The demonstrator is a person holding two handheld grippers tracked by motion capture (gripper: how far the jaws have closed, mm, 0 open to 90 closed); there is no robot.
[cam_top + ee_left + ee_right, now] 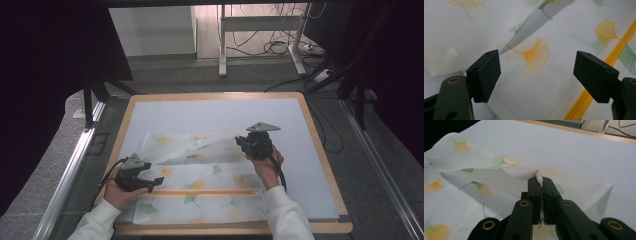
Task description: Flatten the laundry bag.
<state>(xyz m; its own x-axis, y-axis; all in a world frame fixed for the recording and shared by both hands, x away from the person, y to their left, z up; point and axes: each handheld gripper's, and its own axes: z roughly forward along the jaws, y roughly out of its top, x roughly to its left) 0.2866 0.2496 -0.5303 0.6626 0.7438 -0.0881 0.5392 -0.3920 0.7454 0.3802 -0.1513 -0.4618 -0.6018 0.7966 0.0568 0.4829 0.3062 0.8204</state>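
Item: ginkgo-print cloth (pixel 200 187) with an orange stripe (pixel 205 192), spread over the white mat (pixel 310 150) on the wooden table (pixel 322 150); far edge folded back toward the person.

Right gripper (pixel 540 182): jaws pressed together, a fold of the cloth pinched between them and lifted off the mat.

Left gripper (pixel 536 72): jaws spread wide, held just above the cloth near its left edge, nothing clamped.

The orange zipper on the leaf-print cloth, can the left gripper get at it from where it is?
Probably yes. The left gripper sits with its jaws open right beside the orange zipper, which lies flat and uncovered on the cloth, and nothing stands between them.
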